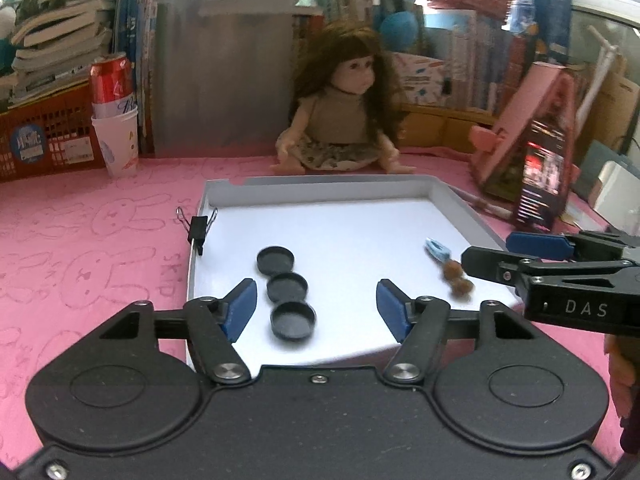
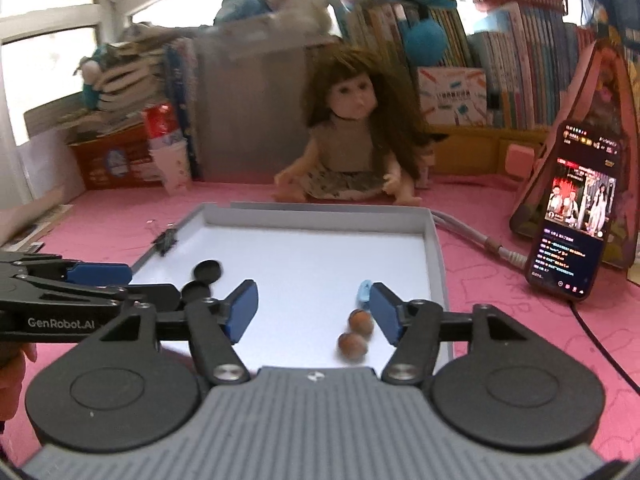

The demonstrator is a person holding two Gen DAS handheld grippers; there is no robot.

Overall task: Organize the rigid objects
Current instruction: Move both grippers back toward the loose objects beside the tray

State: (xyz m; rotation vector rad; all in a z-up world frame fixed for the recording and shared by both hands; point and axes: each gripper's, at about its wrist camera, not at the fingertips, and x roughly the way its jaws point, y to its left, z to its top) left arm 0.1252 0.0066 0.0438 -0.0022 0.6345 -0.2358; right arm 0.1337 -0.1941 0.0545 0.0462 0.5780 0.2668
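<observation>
Sorted already inside shallow white cardboard tray: three round black plastic caps in line, two brown nuts beside blue clip; both claws, left and right, wide and empty; black binder clip left on rim.

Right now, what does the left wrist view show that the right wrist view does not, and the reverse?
Only the left wrist view shows three black caps in a row; the nearest cap is hidden in the right view.
Only the right wrist view shows the phone screen from the front.
Both show the tray, two brown nuts, the blue clip, the binder clip, the doll, and the left gripper and right gripper open, holding nothing.
</observation>
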